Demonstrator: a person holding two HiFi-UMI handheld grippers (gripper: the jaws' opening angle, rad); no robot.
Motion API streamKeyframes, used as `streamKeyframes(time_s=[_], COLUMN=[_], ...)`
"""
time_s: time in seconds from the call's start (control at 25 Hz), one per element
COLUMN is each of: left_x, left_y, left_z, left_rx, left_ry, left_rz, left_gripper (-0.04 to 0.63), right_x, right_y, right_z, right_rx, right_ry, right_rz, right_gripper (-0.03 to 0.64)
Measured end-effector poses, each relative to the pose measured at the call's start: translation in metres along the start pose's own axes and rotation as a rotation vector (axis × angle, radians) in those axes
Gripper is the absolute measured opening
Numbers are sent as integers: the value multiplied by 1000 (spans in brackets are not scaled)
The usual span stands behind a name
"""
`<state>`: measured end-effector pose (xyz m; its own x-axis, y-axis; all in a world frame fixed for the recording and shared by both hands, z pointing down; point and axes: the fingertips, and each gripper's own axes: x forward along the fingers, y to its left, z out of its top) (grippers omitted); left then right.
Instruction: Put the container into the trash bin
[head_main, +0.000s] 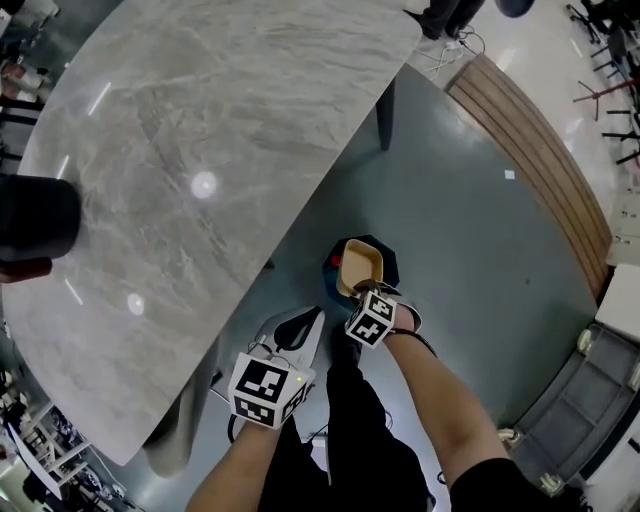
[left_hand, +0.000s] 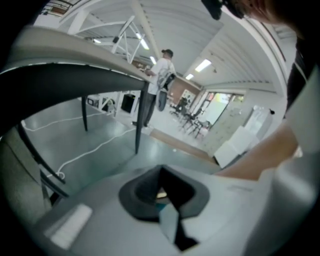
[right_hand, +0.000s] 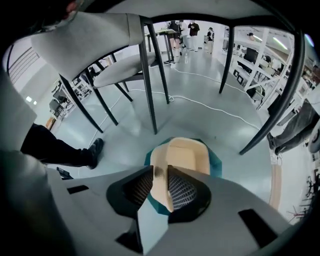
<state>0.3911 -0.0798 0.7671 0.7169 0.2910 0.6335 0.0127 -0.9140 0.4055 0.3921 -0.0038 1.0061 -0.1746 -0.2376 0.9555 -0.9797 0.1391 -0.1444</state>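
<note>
Right gripper (right_hand: 161, 192) points steeply down, one side wall of the tan container (right_hand: 187, 155) standing between its jaws. They are partly apart, and as far as we can judge the pads barely brush that wall. We have it there because the teal trash bin (right_hand: 215, 160) sits on the floor right beneath, beside the table (head_main: 200, 150), so the container should drop straight in. Our left gripper (left_hand: 160, 187) hangs nearby, jaws seemingly together on nothing
</note>
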Motion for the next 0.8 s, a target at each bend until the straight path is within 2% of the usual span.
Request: streamKeyframes(time_s=[0.08, 0.24, 0.32, 0.48, 0.6, 0.8], left_x=[-3, -18, -29, -47, -65, -112], left_y=[-4, -19, -29, -40, -50, -69], left_z=[4, 22, 36, 59, 70, 92], left_rx=[7, 8, 16, 37, 39, 47], left_ry=[9, -2, -18, -42, -67, -132], left_rz=[-7, -21, -25, -22, -22, -37], left_gripper=[6, 6, 6, 6, 6, 6], right_x=[-11, -52, -72, -104, -138, -214], right_y=[2, 10, 12, 4, 9, 29], right_z=[6, 2, -9, -18, -7, 38], right_rx=[54, 100, 117, 227, 268, 241], right_ry=[-30, -85, -89, -125, -194, -334], right_rz=[14, -5, -31, -75, -98, -103], right_gripper=[114, 87, 38, 32, 12, -6])
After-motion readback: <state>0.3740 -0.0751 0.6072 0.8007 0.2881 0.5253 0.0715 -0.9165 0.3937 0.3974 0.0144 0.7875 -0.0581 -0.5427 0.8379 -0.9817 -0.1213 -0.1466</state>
